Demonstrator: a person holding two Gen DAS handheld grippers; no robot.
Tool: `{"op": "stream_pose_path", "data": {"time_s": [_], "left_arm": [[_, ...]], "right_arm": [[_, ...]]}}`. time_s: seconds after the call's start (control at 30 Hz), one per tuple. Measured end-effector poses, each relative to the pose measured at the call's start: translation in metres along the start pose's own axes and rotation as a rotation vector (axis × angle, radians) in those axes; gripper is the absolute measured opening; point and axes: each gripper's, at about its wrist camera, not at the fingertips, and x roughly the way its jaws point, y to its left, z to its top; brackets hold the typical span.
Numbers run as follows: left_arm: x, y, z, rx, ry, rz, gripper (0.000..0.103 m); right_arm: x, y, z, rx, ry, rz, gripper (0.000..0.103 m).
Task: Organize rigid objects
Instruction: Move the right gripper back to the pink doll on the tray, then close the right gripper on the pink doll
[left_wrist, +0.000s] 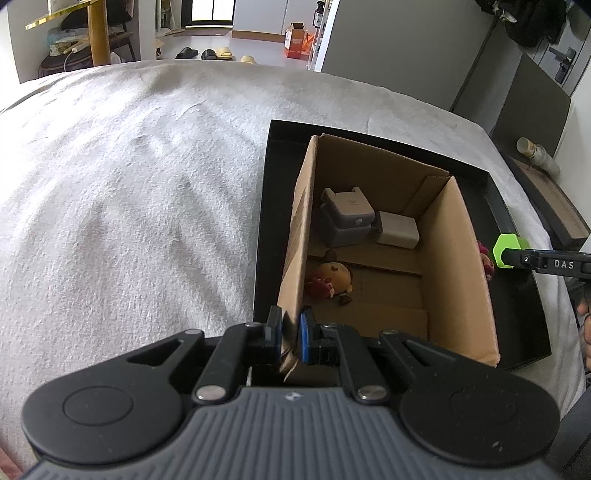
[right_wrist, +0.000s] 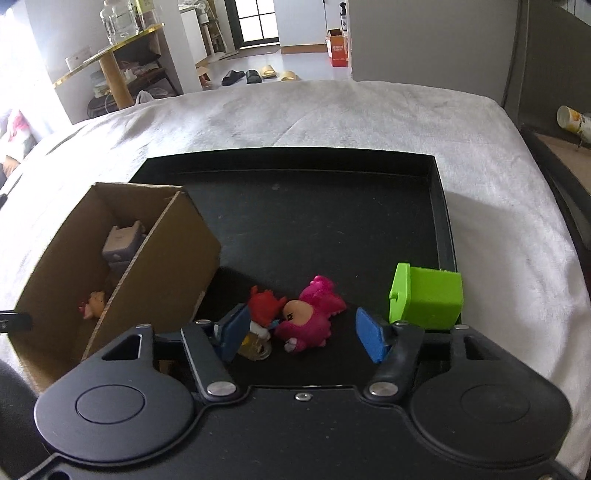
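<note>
Landmark: cardboard box (right_wrist: 122, 273), standing inside the black tray (right_wrist: 439, 206) at the tray's left end.

Left of the box: only the white cloth (left_wrist: 129, 184). Nothing to sort there.

On the box's near-left corner: left gripper (left_wrist: 290, 338), clamped on the wall edge, one blue pad inside and one outside. Looks like it's just bracing the box.

Inside the box: two grey stacked chargers (left_wrist: 345, 216) and a white adapter (left_wrist: 397, 230) at the far end, a small yellow-and-pink figure (left_wrist: 330, 282) at the near end against the left wall.

Just right of the box, on the tray floor: red figure (right_wrist: 264, 304) touching the pink figure (right_wrist: 314, 314), with a yellowish piece (right_wrist: 255, 345) under the red one. Right gripper (right_wrist: 303, 332) is spread wide, straddling this cluster, nothing held. Its left pad is touching or just beside the red figure; can't tell which.

Further right of the box, at the tray's right wall: green cube (right_wrist: 428, 297), just beyond the right pad.

Risks:
- Closing now likely pinches both figures at once, since they touch. One may squirt out or ride up and drop short of the box.
- Rounded glossy toys on flat pads: slip likely with an off-centre grip.
- Right pad may clip the green cube on repositioning.
- The left grip sits on one corner only. Pulling or twisting could crease the wall or tip the box.
</note>
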Motion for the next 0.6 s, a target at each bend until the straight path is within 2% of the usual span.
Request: {"op": "stream_pose_path", "data": {"time_s": [0.3, 0.6], "left_arm": [[0.003, -0.002, 0.001, 0.0, 0.008, 0.016, 0.009], [0.003, -0.002, 0.002, 0.001, 0.009, 0.019, 0.009]], "right_arm": [[0.027, -0.002, 0.002, -0.008, 0.029, -0.002, 0.058], [0.054, -0.006, 0.002, 0.013, 0.082, -0.018, 0.048]]}}
